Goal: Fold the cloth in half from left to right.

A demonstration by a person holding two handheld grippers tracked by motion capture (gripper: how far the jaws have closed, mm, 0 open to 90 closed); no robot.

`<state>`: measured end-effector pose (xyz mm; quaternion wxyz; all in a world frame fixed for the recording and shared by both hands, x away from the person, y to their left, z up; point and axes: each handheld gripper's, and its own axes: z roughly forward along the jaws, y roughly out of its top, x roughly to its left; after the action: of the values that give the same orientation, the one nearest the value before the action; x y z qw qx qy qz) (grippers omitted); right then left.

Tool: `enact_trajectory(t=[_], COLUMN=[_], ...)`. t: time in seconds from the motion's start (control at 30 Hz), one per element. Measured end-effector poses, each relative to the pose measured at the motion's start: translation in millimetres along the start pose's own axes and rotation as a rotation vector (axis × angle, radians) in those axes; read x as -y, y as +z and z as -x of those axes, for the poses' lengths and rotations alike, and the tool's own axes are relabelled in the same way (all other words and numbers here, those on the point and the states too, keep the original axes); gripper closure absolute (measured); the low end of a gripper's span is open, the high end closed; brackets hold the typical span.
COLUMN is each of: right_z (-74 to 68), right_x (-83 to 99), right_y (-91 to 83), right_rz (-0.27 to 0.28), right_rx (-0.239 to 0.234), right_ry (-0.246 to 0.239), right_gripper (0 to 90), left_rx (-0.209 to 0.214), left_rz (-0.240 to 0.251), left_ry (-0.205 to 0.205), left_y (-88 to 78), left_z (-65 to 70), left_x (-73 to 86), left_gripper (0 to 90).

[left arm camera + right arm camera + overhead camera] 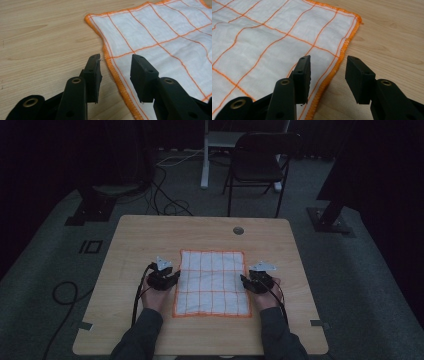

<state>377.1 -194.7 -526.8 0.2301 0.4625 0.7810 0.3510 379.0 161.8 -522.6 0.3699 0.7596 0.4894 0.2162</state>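
Cloth (pixel 212 282) lying flat, mid-tabletop (pixel 140 235). Likely handling light, limp, thin; pinching hemmed side edges looking best. Left gripper (pixel 115 67) straddling left orange hem, jaws standing wide, gripping nothing. Right gripper (pixel 328 70) straddling right hem, jaws likewise wide, gripping nothing.

dim, underexposed high view; brighter, sharp close-ups

1. White cloth (pixel 212 282), crossed by an orange grid, edged in orange stitching.
2. Pale wood-grain table (pixel 140 240).
3. Black left gripper (pixel 172 277) and right gripper (pixel 246 281), grey plates on top.
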Motion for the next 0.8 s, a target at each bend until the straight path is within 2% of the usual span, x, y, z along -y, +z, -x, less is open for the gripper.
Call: enact_trajectory(t=[0.47,0.8], right_z=[1.0,-1.6], right_x=[6.0,9.3], right_y=[-3.7,-4.2], right_rz=[-0.004,-0.014], right_rx=[-0.001,0.001], right_ry=[0.014,0.006], right_gripper=[55.1,54.9], left_rx=[0.006,0.010], left_rz=[-0.010,-0.048], left_ry=[-0.015,-0.024], left_y=[-1.7,5.6], left_z=[2.8,6.9], left_x=[4.8,10.4], left_gripper=[60.2,60.3])
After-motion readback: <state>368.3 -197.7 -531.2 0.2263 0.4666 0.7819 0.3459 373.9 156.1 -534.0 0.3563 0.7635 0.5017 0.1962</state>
